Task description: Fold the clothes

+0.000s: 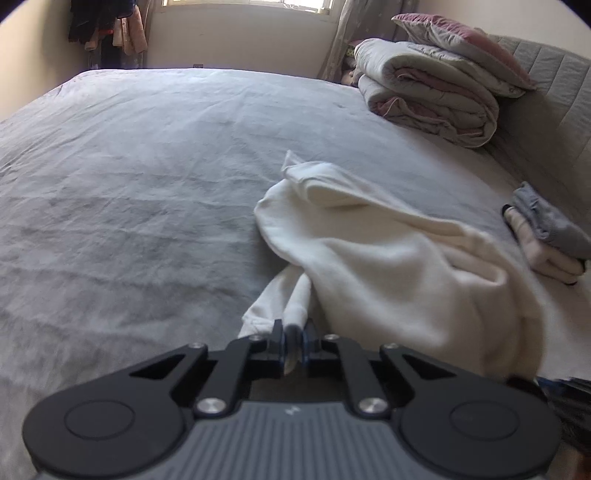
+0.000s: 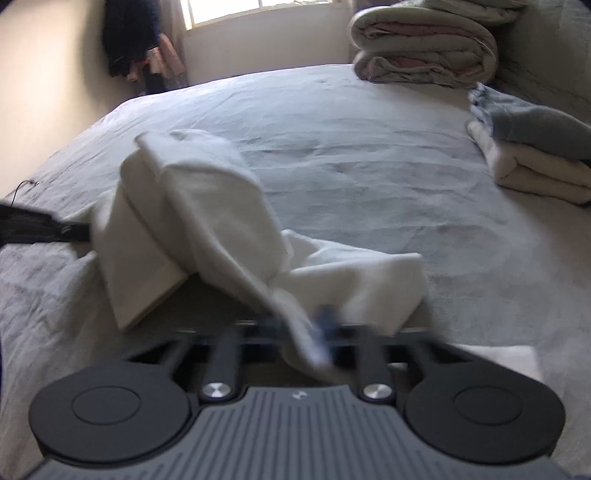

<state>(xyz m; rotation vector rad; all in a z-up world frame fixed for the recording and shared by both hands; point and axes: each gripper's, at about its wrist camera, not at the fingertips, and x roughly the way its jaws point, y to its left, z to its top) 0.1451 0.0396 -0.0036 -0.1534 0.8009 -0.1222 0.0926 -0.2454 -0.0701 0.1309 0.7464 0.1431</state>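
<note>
So the bed (image 1: 129, 166) was covered in a grey sheet, a bit wrinkled, and the white garment (image 1: 388, 258) was sitting in a loose heap near the front edge of it, closer to the headboard side than the middle. Looked like a sweatshirt or something thick, but it was too bunched up to say for sure.

The left gripper (image 1: 294, 334) had its jaws pinched together on a thin bit of the white fabric, a hem or cuff maybe, right at the near end of the heap. You could see the cloth squeezed between the two pads and hanging out behind them.

The right gripper (image 2: 317, 328) was blurry in its own camera, but the jaws were drawn in close with a fold of the same white garment (image 2: 207, 221) caught between them, draped over the fingers and spilling down toward the body of the tool. From that side the garment rose up in a tented hump off the sheet, with one flap hanging toward the bed's left edge.

Off by the headboard edge there was a small folded stack (image 2: 532, 147), a grey piece on top of a cream one, well apart from the white heap. Further back in that same corner sat a big rolled-up quilt (image 1: 428, 96) with a pink pillow (image 1: 461, 44) on it. Window (image 2: 258, 11) on the far wall, and some dark clothes (image 2: 129, 37) hanging in the far corner
</note>
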